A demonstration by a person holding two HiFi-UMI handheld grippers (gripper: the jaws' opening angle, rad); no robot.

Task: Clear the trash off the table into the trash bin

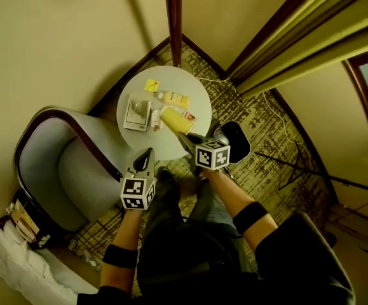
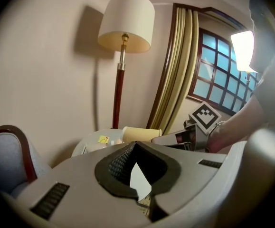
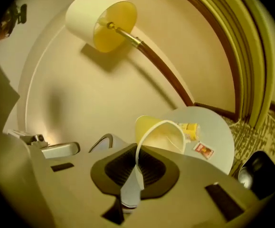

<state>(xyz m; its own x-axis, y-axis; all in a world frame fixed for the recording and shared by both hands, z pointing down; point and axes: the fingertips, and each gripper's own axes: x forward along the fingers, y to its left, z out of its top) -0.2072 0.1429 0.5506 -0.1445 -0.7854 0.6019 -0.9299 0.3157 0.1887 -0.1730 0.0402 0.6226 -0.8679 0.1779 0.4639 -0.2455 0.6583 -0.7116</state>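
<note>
Yellow cup (image 1: 176,121): one, seen in the head view at mid-frame, over the round table (image 1: 184,81).
Other trash: one small bottle (image 1: 174,98), one yellow note (image 1: 151,85) and one red packet (image 1: 189,115) are counted there.
Trash bin (image 1: 233,142): one, black, just right of the table.
Left gripper (image 1: 147,159): in its own view, the jaws are closed on nothing.
Right gripper (image 1: 187,143): in its own view, the cup's thin rim is pinched.
Handling: the cup is judged light and easily squashed; the rim is best held gently.
</note>
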